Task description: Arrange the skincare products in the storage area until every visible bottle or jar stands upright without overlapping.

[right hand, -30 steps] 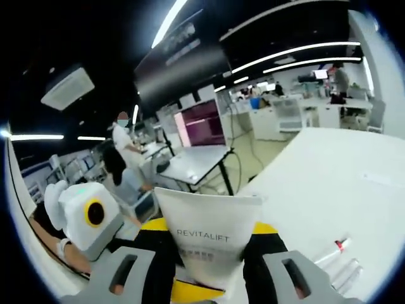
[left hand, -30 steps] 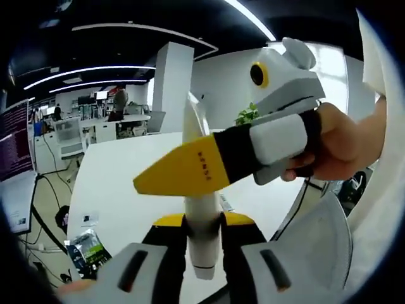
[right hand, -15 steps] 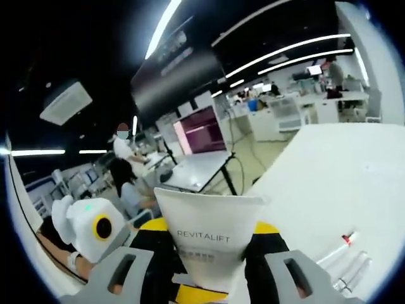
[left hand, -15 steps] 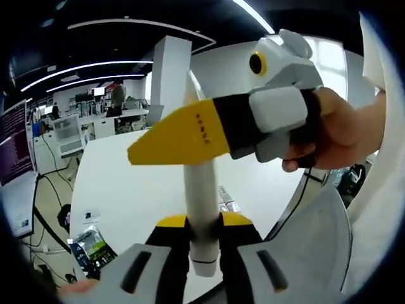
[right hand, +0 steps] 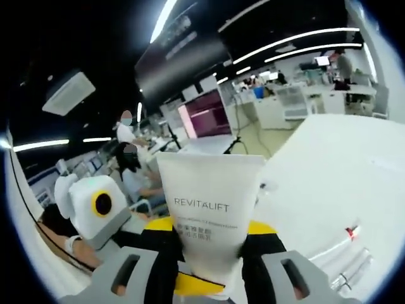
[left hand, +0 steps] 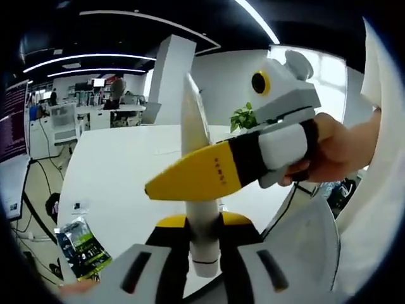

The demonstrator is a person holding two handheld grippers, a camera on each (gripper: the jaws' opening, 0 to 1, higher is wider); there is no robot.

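In your left gripper view, your left gripper (left hand: 204, 233) is clamped on a white tube (left hand: 201, 247), which rises upright between its jaws, seen edge-on so it looks narrow. Just beyond, your right gripper (left hand: 209, 176) crosses the same tube from the right, its yellow jaw lying across the tube's middle, with your hand (left hand: 335, 149) wrapped around its handle. Behind both lies a white table (left hand: 120, 171); near its left edge sits a dark packet (left hand: 81, 247) with green print. In your right gripper view, your right gripper (right hand: 209, 237) is closed on the same tube (right hand: 207, 202), now seen broadside, flat crimped end uppermost, with "REVITALIFT" printed on it. Your left gripper (right hand: 95, 209) shows at the left. Far back, office desks and people stand under strip lights.
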